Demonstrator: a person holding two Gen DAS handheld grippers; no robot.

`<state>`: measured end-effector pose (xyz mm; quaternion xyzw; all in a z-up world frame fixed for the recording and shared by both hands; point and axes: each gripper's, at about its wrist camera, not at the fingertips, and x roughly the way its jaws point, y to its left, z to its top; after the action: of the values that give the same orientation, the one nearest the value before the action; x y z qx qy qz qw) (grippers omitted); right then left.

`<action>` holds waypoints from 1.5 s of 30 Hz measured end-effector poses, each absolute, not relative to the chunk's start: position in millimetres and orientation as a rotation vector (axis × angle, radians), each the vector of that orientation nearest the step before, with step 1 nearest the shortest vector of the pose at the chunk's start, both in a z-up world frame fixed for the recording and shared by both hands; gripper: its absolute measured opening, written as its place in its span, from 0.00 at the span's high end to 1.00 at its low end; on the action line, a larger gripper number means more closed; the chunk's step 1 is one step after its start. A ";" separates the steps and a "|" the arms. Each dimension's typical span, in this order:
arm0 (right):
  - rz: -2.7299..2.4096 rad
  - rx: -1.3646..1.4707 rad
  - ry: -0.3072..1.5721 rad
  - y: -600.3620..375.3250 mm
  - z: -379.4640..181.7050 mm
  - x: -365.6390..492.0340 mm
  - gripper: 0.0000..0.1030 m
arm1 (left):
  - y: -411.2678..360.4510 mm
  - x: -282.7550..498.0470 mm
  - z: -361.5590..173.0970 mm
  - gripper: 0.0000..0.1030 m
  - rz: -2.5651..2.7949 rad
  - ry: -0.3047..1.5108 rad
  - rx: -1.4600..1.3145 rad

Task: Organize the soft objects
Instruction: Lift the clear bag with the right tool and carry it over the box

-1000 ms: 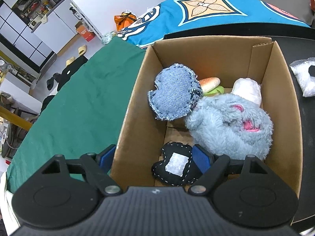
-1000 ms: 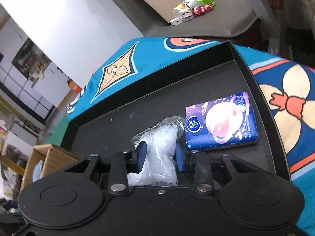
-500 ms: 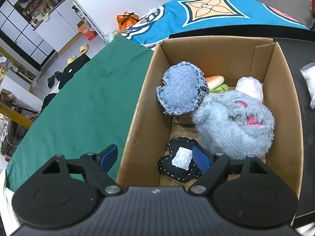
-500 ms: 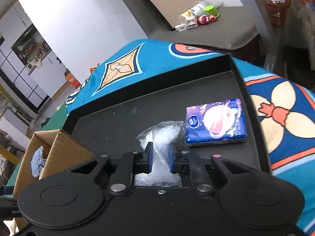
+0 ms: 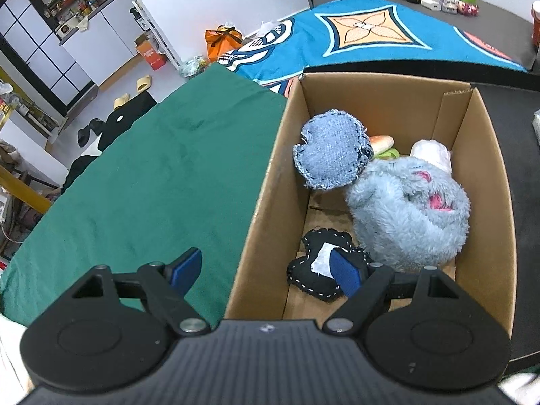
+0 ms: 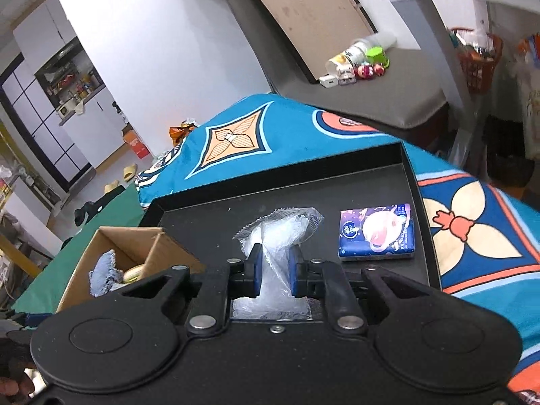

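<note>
My right gripper pinches the clear plastic bag for the cardboard box to its left, while my left gripper waits wide astride its wall.

Box floor: we see bare cardboard only between the denim cushion and black cushion.
Box right side: grey plush fills it.
Tray: we find open room behind the tissue pack.
Box rim: stands between our left tongs.

The left claw hangs wide apart over the near wall of a cardboard box holding a grey plush toy, a denim cushion and a black stitched cushion.
</note>
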<state>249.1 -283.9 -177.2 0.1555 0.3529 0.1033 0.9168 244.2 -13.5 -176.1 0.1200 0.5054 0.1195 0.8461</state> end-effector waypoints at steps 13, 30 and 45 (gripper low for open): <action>0.231 0.232 0.671 -243.5 -132.5 226.3 0.85 | 4.7 235.6 -168.0 0.21 0.199 1.019 0.155; 0.252 0.120 0.666 -177.7 -112.6 202.7 0.85 | 26.8 221.3 -158.6 0.28 0.104 0.964 0.040; 0.298 0.042 0.719 -115.4 -115.8 190.7 0.85 | 51.7 220.9 -169.2 0.78 0.075 0.982 -0.064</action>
<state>190.7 -115.4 -115.8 0.0207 0.3504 0.1450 0.9251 220.9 51.7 -169.2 -0.0305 0.4715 0.0358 0.8806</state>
